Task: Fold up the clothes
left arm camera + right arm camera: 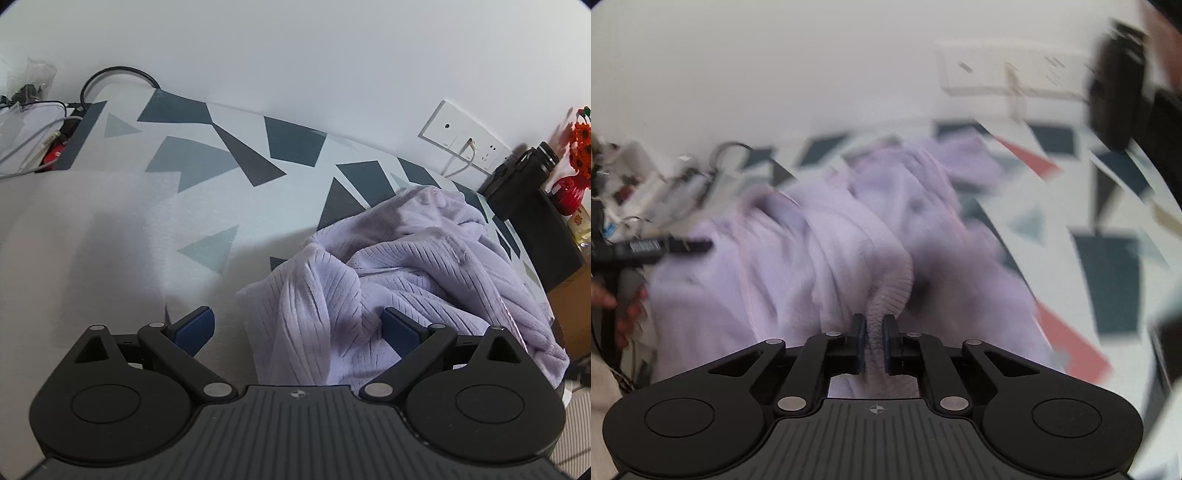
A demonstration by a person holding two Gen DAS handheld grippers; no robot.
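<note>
A lilac ribbed plush garment lies crumpled on the right part of a table covered with a white cloth printed with grey and blue triangles. My left gripper is open just above the garment's near edge, with a fold of fabric between its blue pads and not pinched. In the right wrist view the same garment is blurred by motion. My right gripper is shut on a ribbed cuff or hem of it, which bunches up between the pads.
Cables and a power strip crowd the table's far left corner. A wall socket plate, a black bottle, a black box and red flowers stand at the right. A person's hand holds the other gripper at the left.
</note>
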